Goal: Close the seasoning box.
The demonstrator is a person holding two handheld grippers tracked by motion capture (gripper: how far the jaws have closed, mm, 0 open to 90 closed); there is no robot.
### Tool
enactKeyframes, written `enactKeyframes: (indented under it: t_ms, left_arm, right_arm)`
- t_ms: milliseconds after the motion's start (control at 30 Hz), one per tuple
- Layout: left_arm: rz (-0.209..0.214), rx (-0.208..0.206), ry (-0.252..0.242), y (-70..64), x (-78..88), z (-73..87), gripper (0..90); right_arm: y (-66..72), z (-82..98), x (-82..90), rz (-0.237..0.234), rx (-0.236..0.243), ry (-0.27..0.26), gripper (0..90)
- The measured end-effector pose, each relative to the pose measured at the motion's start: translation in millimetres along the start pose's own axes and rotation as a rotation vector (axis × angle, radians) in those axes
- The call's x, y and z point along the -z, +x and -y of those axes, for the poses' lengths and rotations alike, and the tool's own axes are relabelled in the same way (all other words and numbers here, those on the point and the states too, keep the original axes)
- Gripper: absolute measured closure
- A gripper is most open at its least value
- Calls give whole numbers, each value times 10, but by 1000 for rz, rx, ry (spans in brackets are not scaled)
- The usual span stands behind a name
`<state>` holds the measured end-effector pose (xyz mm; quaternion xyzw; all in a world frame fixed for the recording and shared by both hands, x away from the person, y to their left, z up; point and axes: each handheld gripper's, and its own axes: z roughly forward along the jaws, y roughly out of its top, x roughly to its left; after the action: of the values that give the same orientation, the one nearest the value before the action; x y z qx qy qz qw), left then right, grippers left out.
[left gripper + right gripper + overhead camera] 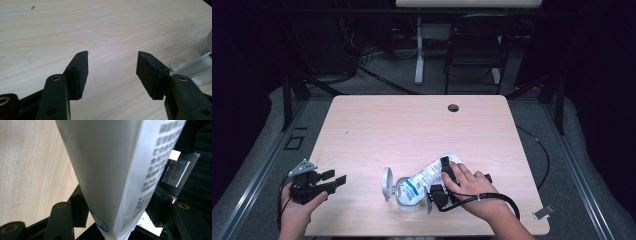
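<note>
A white pouch [428,174] with blue print lies tilted on the light wood table [412,125], its lower end over a clear plastic container [408,196]. The container's round lid [387,183] stands open at its left. My right gripper [440,179], under a hand, is shut on the pouch. In the right gripper view the pouch [112,170] sits between the jaws with both pads against it [120,210]. My left gripper [335,177] rests at the table's front left, open and holding nothing [112,70]. The container's edge [192,62] shows to its right.
A round cable hole [453,107] sits near the table's far edge. A small grey clip [543,212] lies at the front right corner. Beyond the table stand a black chair [477,45] and a white desk leg [419,55].
</note>
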<state>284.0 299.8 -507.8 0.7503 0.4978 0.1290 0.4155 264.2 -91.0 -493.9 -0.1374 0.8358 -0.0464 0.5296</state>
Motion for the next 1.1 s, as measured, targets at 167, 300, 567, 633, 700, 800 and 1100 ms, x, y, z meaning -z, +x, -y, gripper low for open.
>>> enactKeyframes:
  t_ms: [167, 300, 567, 633, 700, 800, 1100]
  left_arm:
    - [-2, -3, 4, 9, 3, 1, 437]
    - [-2, -3, 6, 9, 1, 2, 437]
    - [-2, -3, 5, 10, 1, 2, 437]
    - [-2, -3, 5, 10, 2, 2, 437]
    - [-2, -3, 5, 11, 2, 2, 437]
    - [-2, -3, 6, 10, 1, 2, 437]
    - [-1, -2, 8, 16, 0, 4, 437]
  right_arm:
    - [-2, 1, -2, 0, 1, -2, 442]
    - [-4, -1, 1, 1, 3, 3, 441]
    - [-4, -4, 3, 4, 8, 3, 442]
    - [-4, -4, 3, 5, 9, 2, 442]
    - [-4, -5, 4, 5, 10, 2, 442]
    - [-4, -5, 3, 5, 10, 2, 442]
    - [-4, -8, 7, 10, 15, 5, 442]
